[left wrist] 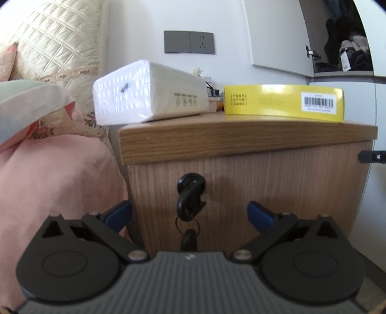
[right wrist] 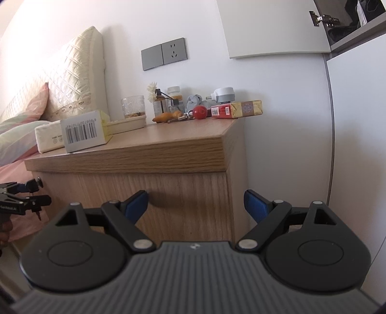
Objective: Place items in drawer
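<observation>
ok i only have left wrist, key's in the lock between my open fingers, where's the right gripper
observer: the right gripper is open and empty, facing the nightstand front near its right corner.
operator: what's at the back up top
observer: a red ball and a red and gold pack lie by the wall at the back right.
operator: anything breakable
observer: a clear glass stands further left along the back.

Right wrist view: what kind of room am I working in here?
Most likely a bedroom. A padded headboard and pillow sit left of a wooden bedside cabinet cluttered with small items, and an open wardrobe stands on the right.
</observation>
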`<state>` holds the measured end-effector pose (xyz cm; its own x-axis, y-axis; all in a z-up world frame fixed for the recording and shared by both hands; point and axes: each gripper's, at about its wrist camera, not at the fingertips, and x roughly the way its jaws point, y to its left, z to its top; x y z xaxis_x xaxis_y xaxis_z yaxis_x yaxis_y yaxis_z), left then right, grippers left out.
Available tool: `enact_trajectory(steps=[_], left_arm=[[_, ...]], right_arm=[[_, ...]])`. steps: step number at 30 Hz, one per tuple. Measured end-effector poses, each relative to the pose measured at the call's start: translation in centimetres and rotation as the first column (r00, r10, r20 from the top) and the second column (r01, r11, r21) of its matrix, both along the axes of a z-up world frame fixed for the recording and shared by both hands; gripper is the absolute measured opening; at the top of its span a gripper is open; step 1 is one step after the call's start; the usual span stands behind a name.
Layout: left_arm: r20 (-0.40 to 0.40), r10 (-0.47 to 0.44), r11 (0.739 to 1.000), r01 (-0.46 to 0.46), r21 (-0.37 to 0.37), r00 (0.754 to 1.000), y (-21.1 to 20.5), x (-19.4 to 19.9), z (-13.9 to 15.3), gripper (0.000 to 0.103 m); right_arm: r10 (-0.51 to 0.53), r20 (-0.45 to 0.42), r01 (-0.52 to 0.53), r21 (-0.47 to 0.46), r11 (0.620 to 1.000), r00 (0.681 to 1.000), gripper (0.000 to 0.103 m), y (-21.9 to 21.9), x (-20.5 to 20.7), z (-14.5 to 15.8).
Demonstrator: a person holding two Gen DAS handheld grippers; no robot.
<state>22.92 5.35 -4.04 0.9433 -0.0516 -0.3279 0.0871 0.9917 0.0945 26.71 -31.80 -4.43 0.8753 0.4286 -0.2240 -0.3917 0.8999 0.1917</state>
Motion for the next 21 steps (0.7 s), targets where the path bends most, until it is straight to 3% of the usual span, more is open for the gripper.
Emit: enact_trajectory(steps=[21], left_arm=[[-0.004,-0.027,1.000,0.027,0.009,1.000,-0.39,0.02,-0.57,0.102]], right_arm=[[0.047,0.011,-0.047,0.000,0.999,0.999,0.092,0.56,-0.04,-0.32]])
